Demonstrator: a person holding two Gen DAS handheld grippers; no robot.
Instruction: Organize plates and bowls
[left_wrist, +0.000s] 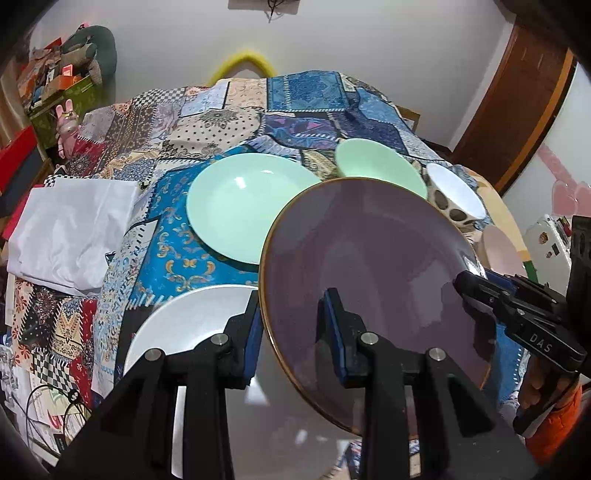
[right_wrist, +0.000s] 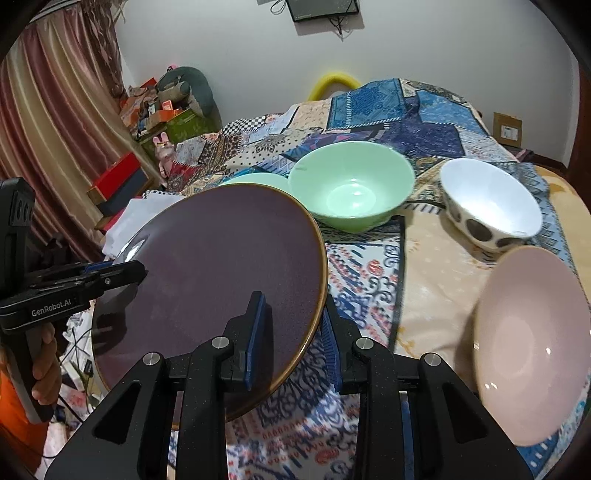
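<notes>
Above patchwork cloth (right_wrist: 369, 266), purple plate (right_wrist: 221, 266), seemingly clamped both edges

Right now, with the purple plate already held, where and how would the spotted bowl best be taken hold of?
Probably by its rim. The spotted bowl sits upright and open on the patchwork cloth, apart from the green bowl and the pink bowl. Come from above on the near side, one finger inside the wall, one outside; its thin wall suits a pinch.
</notes>
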